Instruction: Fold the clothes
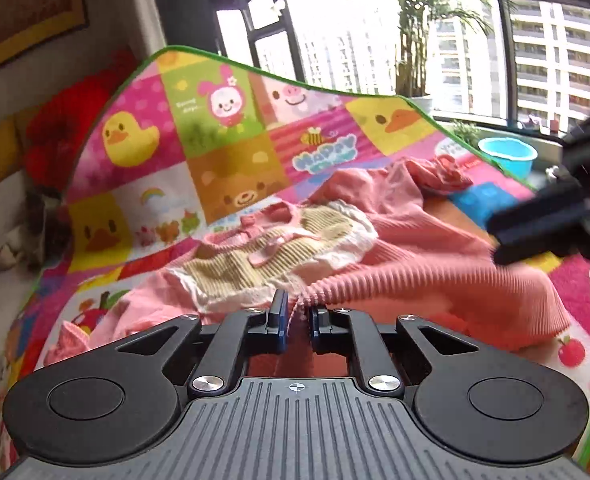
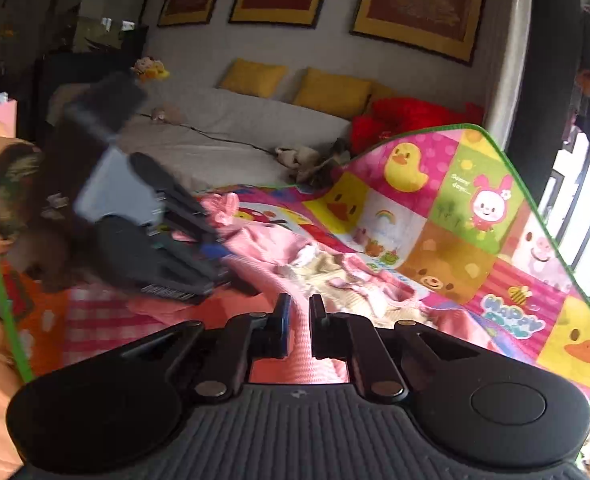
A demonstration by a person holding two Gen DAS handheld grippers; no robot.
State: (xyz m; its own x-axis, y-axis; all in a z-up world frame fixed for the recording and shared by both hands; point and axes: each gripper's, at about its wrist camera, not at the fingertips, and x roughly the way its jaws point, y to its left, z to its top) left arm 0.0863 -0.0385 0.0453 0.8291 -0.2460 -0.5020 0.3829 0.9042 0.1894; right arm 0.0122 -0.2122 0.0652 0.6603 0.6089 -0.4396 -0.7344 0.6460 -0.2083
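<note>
Sweater (image 1: 415,240) hem pinched in left gripper (image 1: 297,316).

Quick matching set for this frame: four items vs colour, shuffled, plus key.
Items:
1. ribbed sweater
2. plastic basin
3. sofa cushions
4. play mat border

Colours:
A. green
B. pink
C. yellow
D. blue

Pairs: 1-B, 2-D, 3-C, 4-A
</note>
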